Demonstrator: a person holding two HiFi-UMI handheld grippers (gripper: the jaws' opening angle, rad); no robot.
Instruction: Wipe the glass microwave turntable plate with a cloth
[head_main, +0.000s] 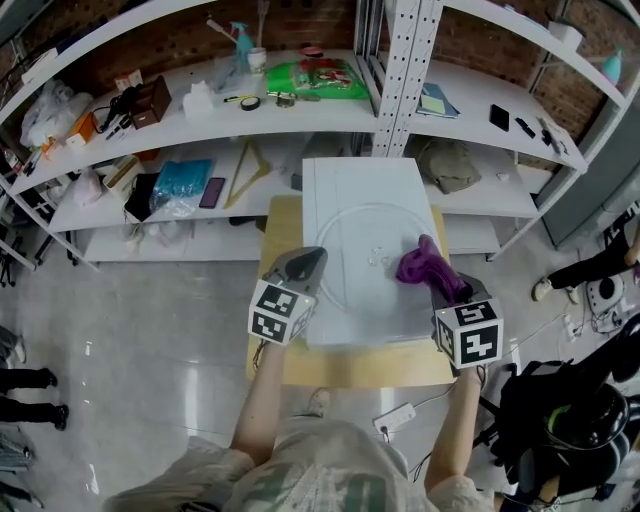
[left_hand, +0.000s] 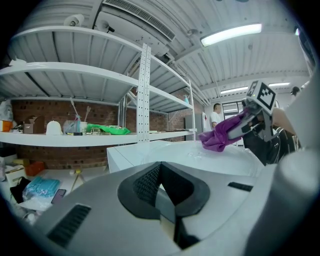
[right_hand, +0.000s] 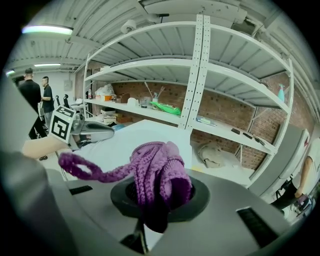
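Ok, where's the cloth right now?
In the head view the cloth is right of centre, clamped in the right gripper, over the right side of the plate.

I see the left gripper (head_main: 305, 262) and the right gripper (head_main: 440, 285) as smooth grey shells, rounded and tapering towards their tips. Each carries a white cube printed with black square patterns: the left marker cube (head_main: 281, 312) and the right marker cube (head_main: 469, 335). In the left gripper view the casing has a dark-rimmed recess. Its pads (left_hand: 145, 182) are black and finely ribbed, and narrow dark slots (left_hand: 70, 225) are cut into the casing on either side. The right gripper view shows me the same grey casing, recess and slots. The person wears a loose pale top (head_main: 320, 470) with a faded green print, and a light shoe (head_main: 318, 402).
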